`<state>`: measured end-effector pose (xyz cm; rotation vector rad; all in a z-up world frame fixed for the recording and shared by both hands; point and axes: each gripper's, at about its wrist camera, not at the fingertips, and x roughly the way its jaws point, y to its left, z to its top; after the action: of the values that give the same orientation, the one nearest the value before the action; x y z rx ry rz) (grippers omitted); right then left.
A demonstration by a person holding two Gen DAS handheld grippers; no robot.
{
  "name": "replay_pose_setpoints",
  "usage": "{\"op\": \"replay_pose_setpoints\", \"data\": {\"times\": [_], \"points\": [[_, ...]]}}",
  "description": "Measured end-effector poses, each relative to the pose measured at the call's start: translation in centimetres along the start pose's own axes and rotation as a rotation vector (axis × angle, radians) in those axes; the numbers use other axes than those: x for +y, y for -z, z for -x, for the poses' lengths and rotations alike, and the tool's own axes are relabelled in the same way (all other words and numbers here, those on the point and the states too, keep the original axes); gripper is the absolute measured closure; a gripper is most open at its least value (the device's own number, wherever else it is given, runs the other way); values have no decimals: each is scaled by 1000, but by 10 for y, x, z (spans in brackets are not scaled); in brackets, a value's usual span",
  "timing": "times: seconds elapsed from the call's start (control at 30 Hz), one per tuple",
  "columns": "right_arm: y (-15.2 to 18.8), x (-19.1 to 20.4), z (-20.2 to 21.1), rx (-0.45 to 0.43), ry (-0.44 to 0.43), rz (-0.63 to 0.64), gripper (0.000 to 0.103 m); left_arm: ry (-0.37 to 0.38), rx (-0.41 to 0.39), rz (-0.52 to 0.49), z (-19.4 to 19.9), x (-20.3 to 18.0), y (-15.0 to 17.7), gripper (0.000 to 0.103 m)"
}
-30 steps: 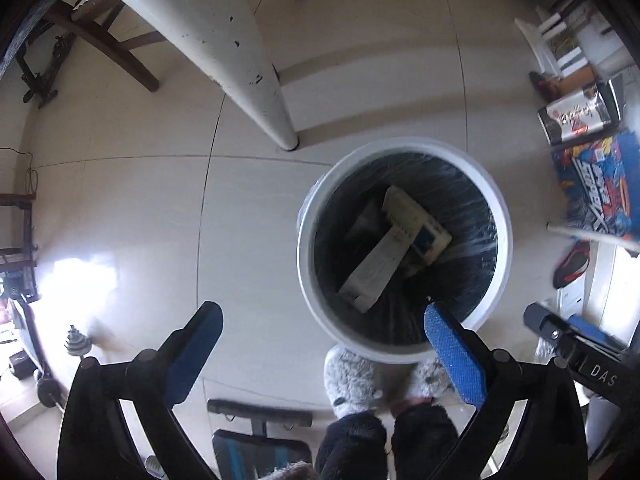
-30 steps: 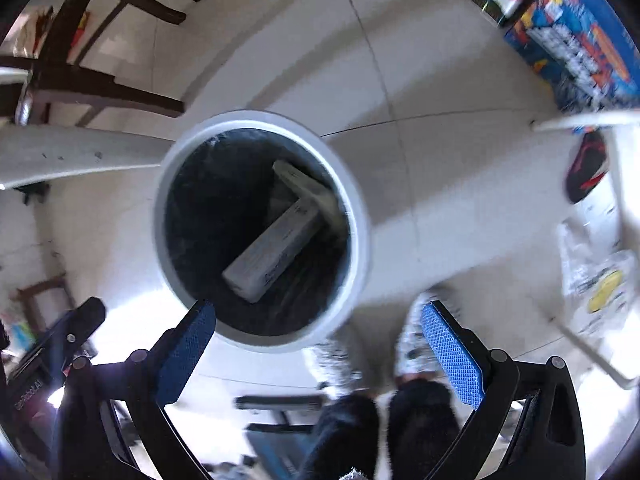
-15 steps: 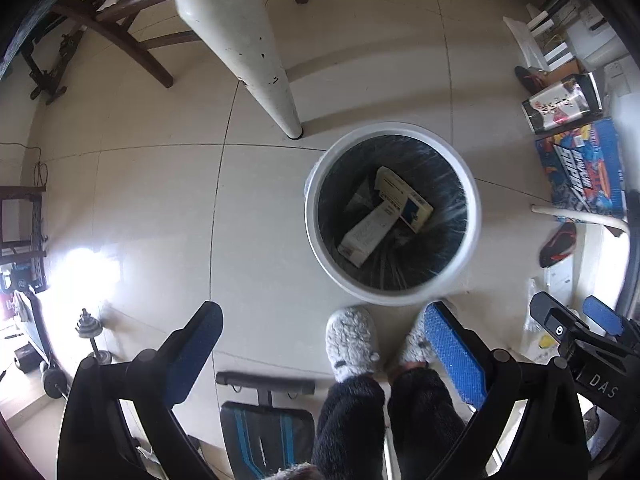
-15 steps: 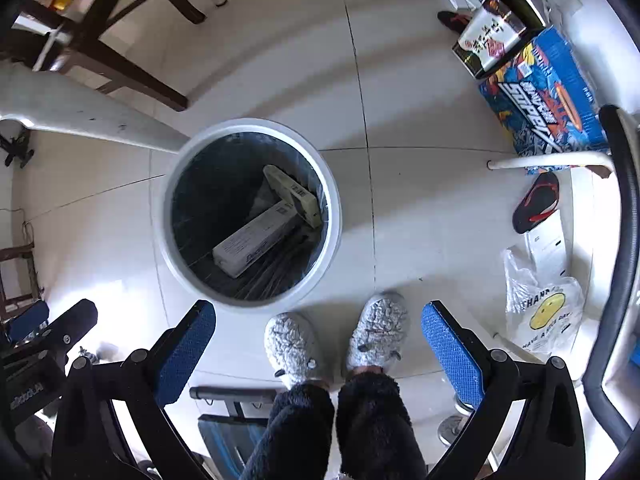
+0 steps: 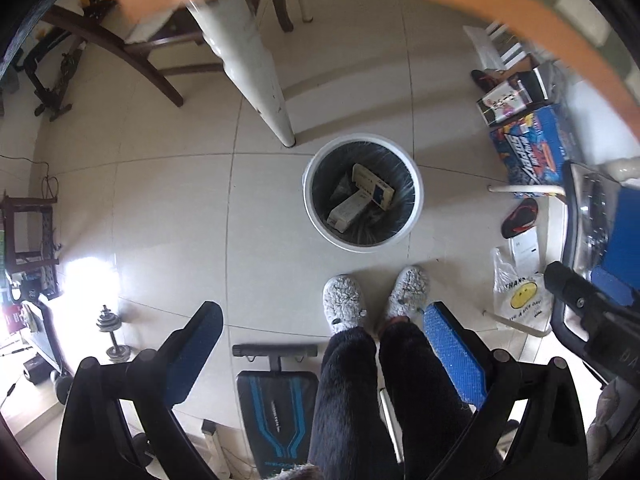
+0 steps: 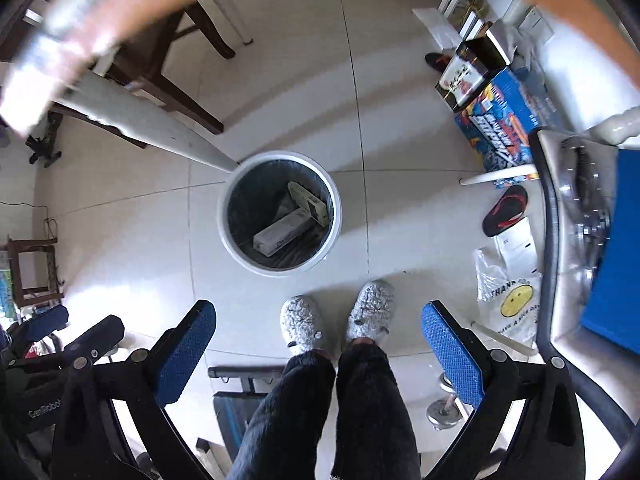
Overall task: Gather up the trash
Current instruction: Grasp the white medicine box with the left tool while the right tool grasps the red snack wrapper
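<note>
Holding two boxes (image 5: 362,200), one bin (image 5: 320,224) sits below two spread grippers (image 5: 324,344).

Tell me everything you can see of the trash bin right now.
The trash bin is round and white, lined with a dark bag, and stands upright on the pale tiled floor just ahead of the person's grey slippers. It is open-topped. Inside lie two long pale cartons, crossed over each other, on crumpled material. A white table leg ends close beside it.

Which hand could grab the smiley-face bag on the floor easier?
Probably the right. The smiley bag lies right of the slippers, on the right hand-held gripper's side; the left hand-held gripper would cross over. Both are open and empty.
</note>
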<state>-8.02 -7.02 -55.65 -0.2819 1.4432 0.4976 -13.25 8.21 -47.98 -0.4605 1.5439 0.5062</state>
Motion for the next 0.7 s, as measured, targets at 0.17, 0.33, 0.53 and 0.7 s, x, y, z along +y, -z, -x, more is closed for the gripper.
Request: {"op": "replay_pose_setpoints", "data": {"times": [0.17,0.33,0.53,0.7], "points": [[4,-6,75,-14,-56,-59,0,26,-89,-14,86,-6,-1,0],[-14,-25,155,-101,-106,-173,0,38,-269,-87,172,-43,-36,0],[-59,-96,205,-224,-112,-311,0,16,-374,-130,221,-99,-99,0],[-109,-168,236,-268,-104,-438,0,-4,-347,-122,212,-144,-155,0]]}}
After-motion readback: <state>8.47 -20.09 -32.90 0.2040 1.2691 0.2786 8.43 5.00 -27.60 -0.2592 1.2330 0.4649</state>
